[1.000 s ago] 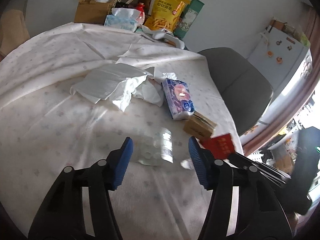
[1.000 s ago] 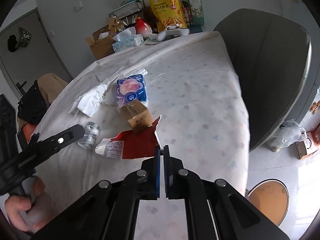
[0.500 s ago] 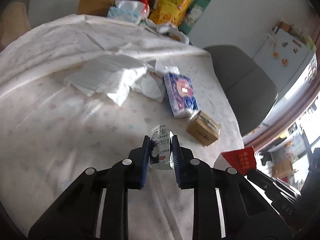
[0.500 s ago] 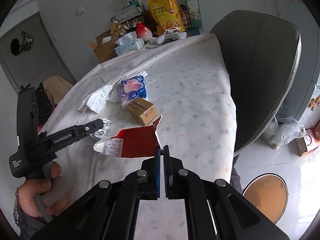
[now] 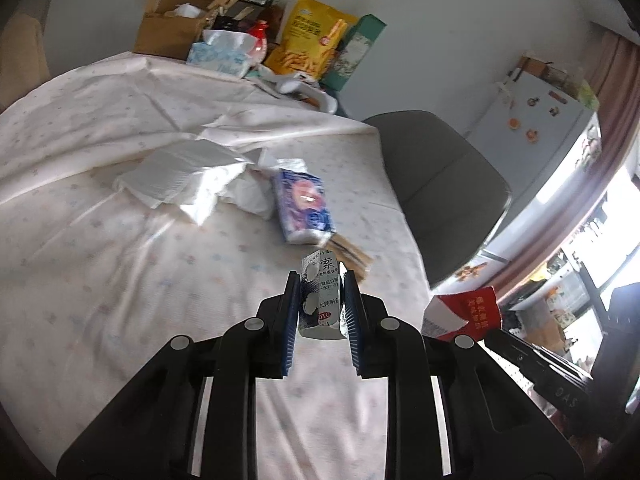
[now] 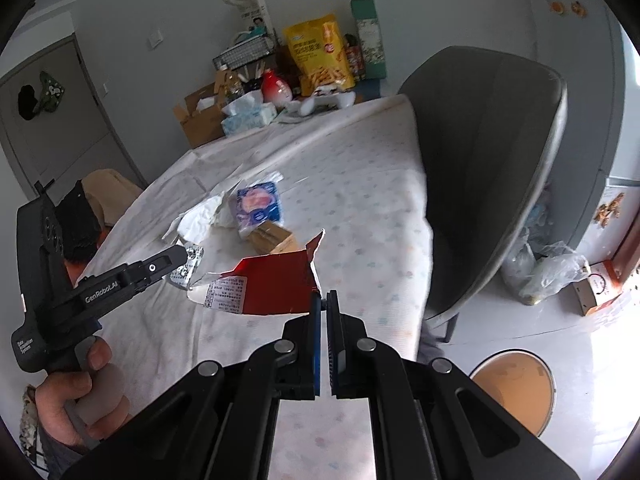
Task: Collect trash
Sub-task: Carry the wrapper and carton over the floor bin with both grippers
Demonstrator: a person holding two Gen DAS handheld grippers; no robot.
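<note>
My left gripper (image 5: 321, 303) is shut on a silver pill blister pack (image 5: 321, 300), held upright just above the tablecloth. The same pack (image 6: 189, 265) shows at the left gripper's tip in the right wrist view. My right gripper (image 6: 323, 300) is shut on the corner of a torn red packet (image 6: 260, 288), which hangs off the table's near edge; the packet (image 5: 466, 314) also appears at the right in the left wrist view. A blue tissue pack (image 5: 303, 206), a small brown box (image 6: 272, 236) and crumpled white paper (image 5: 188, 176) lie on the table.
A grey chair (image 6: 488, 168) stands beside the table's right edge. At the table's far end stand a cardboard box (image 5: 172, 32), a tissue box (image 5: 220, 54) and a yellow snack bag (image 5: 310, 36). On the floor are a round orange bin (image 6: 514, 388) and plastic bags (image 6: 548, 268).
The left gripper closed on the blister pack and lifted it off the cloth. The right gripper rose and pulled back with the red packet, away from the brown box.
</note>
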